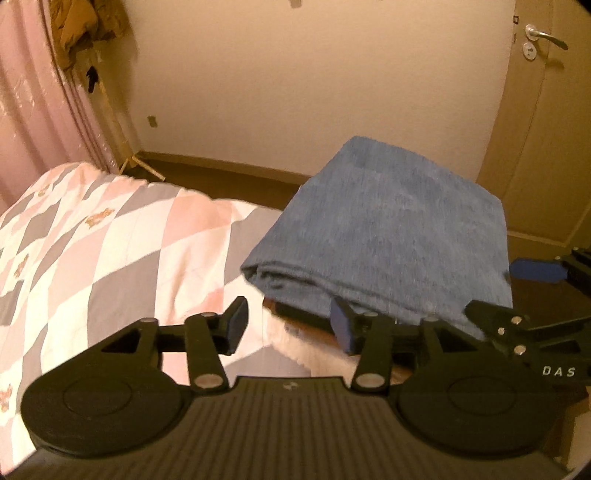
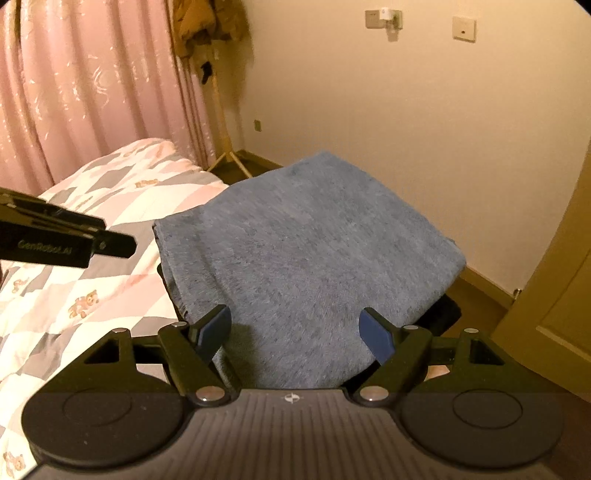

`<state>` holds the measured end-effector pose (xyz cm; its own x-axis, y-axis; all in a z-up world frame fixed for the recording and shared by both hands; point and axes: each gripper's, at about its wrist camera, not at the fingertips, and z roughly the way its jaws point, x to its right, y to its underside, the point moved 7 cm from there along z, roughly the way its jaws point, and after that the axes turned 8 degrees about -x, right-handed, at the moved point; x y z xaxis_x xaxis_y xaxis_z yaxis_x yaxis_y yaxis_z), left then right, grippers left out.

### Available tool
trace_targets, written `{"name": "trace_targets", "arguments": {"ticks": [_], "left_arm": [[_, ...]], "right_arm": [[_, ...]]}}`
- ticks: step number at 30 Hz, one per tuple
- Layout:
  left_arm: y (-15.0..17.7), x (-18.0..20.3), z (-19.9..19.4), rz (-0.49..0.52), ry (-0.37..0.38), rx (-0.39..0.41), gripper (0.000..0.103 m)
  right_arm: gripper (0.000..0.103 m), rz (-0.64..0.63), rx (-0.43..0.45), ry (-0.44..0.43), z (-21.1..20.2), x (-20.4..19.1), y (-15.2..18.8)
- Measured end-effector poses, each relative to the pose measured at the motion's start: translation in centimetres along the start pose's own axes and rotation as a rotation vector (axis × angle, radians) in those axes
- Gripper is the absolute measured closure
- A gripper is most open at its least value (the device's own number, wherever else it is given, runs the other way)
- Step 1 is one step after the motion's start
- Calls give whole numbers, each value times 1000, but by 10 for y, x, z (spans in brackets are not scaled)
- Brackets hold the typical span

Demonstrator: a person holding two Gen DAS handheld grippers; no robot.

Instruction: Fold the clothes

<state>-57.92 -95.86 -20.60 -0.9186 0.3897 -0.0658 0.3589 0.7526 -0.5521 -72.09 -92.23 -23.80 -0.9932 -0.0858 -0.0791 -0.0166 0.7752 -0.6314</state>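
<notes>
Blue-grey folded knit cloth [image 2: 306, 258] is lying at the bed's [image 1: 92, 240] corner over darker items, directly ahead of the right gripper [image 2: 297, 332], jaws spread and empty. Left gripper [image 1: 291, 325], also spread, is sitting off its left edge; right is nearer.

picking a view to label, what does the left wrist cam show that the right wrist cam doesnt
Only the left wrist view shows the door handle, the white fluffy item under the stack, and the right gripper from the side. Only the right wrist view shows the wall sockets and the left gripper's side. Both share the folded blue cloth, patterned quilt, pink curtain, and open jaws.
</notes>
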Motion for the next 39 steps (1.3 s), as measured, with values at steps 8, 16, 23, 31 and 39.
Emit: {"name": "trace_targets", "arguments": {"ticks": [8, 16, 23, 31, 39], "left_arm": [[36, -13, -43, -19, 38, 9, 30], [103, -23, -120, 41, 36, 35, 14], [143, -23, -187, 68, 42, 76, 1], [159, -27, -223, 23, 47, 103, 1], [167, -25, -222, -26, 76, 95, 1]], "right_arm": [[23, 48, 40, 67, -51, -19, 36], [17, 133, 106, 176, -128, -63, 103], [4, 202, 127, 236, -201, -101, 147], [2, 252, 114, 302, -244, -120, 160], [0, 228, 124, 386, -253, -129, 163]]}}
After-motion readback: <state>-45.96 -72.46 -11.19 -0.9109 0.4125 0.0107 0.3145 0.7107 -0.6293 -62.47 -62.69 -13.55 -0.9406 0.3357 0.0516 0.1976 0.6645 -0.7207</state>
